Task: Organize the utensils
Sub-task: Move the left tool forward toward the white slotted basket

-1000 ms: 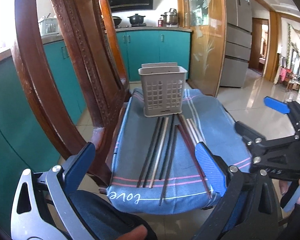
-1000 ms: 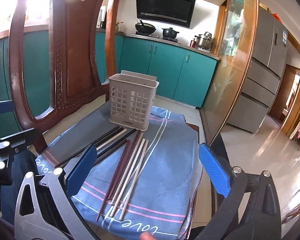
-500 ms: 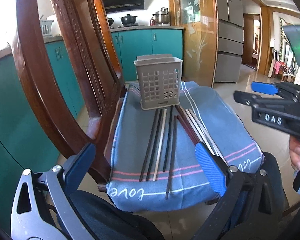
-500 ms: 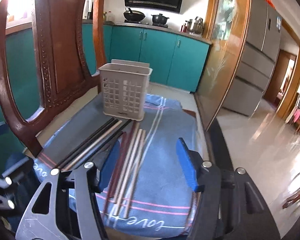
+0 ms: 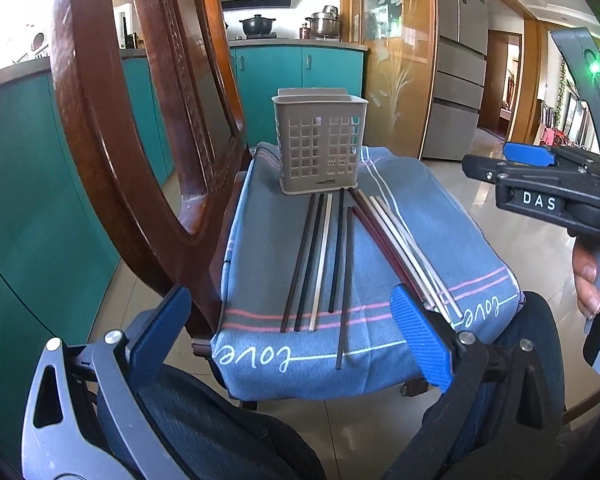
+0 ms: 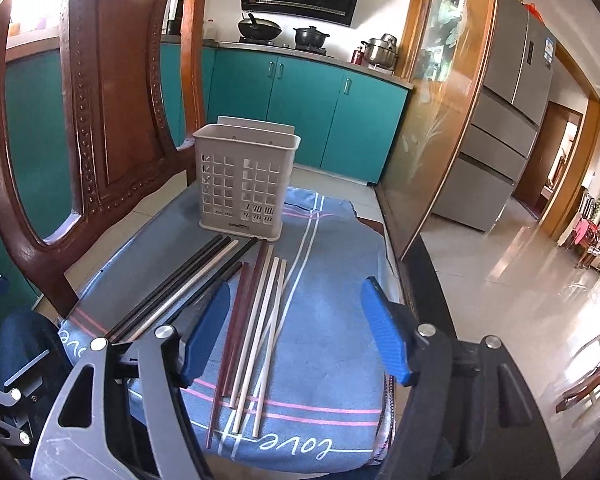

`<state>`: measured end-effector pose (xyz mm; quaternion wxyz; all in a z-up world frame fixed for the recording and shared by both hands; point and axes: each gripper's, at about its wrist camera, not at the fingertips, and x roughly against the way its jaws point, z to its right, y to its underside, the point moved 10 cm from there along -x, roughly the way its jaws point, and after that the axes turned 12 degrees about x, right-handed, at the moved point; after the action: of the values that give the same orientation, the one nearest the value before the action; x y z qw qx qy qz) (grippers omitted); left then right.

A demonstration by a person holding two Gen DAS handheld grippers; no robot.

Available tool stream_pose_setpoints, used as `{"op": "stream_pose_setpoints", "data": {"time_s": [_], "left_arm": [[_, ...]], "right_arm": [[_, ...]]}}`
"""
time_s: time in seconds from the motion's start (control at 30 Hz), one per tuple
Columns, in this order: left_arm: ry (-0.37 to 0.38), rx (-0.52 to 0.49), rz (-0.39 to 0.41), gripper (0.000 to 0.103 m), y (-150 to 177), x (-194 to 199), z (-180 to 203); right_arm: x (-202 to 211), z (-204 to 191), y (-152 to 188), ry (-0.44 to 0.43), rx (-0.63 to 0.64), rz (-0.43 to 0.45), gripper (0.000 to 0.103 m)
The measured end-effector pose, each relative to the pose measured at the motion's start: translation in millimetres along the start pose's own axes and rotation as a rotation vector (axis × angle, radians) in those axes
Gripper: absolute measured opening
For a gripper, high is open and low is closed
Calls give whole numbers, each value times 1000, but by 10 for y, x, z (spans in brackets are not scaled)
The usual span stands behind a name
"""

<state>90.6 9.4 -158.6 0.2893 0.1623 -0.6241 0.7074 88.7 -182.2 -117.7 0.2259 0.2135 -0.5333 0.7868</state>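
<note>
A grey slotted utensil basket (image 5: 320, 146) stands upright at the far end of a blue towel (image 5: 260, 248) on a chair seat; it also shows in the right wrist view (image 6: 244, 184). Several chopsticks lie side by side in front of it: dark ones (image 5: 312, 256) on the left, reddish and pale ones (image 5: 400, 248) on the right, seen too in the right wrist view (image 6: 256, 320). My left gripper (image 5: 292, 336) is open and empty over the towel's near edge. My right gripper (image 6: 296, 328) is open and empty above the pale chopsticks.
The carved wooden chair back (image 5: 100, 140) rises close on the left. Teal kitchen cabinets (image 6: 320, 120) and a stove with pots lie behind. A wood-framed glass panel (image 6: 440, 120) and a fridge (image 6: 508, 120) stand to the right over a tiled floor.
My right gripper has risen and moved forward over the chopsticks; its jaws narrowed half a second ago and have widened again. My left gripper has tilted slightly and stays open.
</note>
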Motion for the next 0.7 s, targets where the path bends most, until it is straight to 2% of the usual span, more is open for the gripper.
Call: {"op": "stream_pose_setpoints", "data": {"time_s": [0.2, 0.3, 0.4, 0.47, 0.5, 0.57, 0.6, 0.67, 0.7], "left_arm": [[-7, -34, 9, 99, 72, -59, 96], [-22, -94, 48, 99, 112, -52, 213], [-53, -154, 45, 95, 158, -39, 297], [-54, -182, 21, 77, 202, -47, 336], [-54, -197, 5, 73, 229, -61, 344], [-61, -227, -26, 59, 279, -118, 354], [-65, -234, -38, 56, 292, -151, 358], [-77, -224, -54, 41, 288, -174, 353], [-84, -210, -53, 39, 280, -167, 347]], "right_arm": [[89, 141, 75, 51, -7, 6, 69], [96, 263, 132, 67, -34, 4, 70], [56, 358, 87, 69, -53, 19, 70], [-20, 404, 16, 60, -72, 31, 70], [-102, 415, -27, 44, -85, 31, 70], [-291, 399, -90, 5, -101, 20, 70], [-436, 373, -136, -25, -104, 11, 69], [-685, 263, -232, -118, -97, 5, 69], [-770, 204, -260, -156, -89, -4, 67]]}}
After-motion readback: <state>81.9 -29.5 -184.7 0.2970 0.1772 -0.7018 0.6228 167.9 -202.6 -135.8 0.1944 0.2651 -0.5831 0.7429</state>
